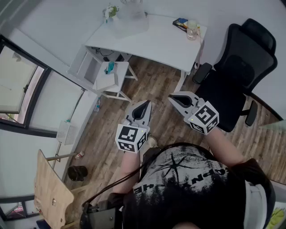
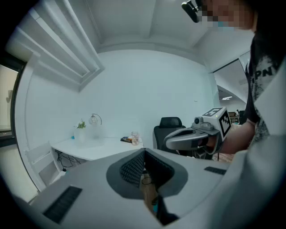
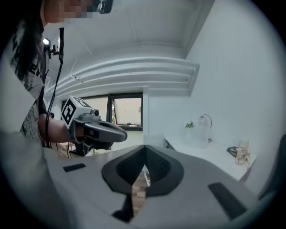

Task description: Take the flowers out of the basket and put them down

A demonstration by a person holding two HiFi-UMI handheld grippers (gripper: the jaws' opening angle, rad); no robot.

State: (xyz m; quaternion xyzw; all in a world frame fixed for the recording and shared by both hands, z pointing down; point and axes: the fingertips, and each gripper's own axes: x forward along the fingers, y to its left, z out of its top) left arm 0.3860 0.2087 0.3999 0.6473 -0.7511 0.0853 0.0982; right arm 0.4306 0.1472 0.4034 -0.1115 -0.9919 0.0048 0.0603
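A small green sprig of flowers [image 1: 110,10] stands at the far end of the white desk [image 1: 156,42], next to a pale see-through basket [image 1: 132,17] with an arched handle. Whether the sprig sits inside the basket I cannot tell. Both grippers hang over the wooden floor, well short of the desk. My left gripper [image 1: 147,103] is shut with nothing in it, its tips meeting in the left gripper view [image 2: 144,153]. My right gripper [image 1: 171,97] is shut and empty too [image 3: 145,148]. The flowers [image 2: 81,125] and the basket [image 3: 204,129] look small and distant in both gripper views.
A black office chair [image 1: 237,71] stands right of the desk. A glass [image 1: 193,29] and a dark book [image 1: 180,22] lie at the desk's right end. A white stool [image 1: 109,77] sits under the desk's left side. A wooden chair [image 1: 51,192] is at the lower left.
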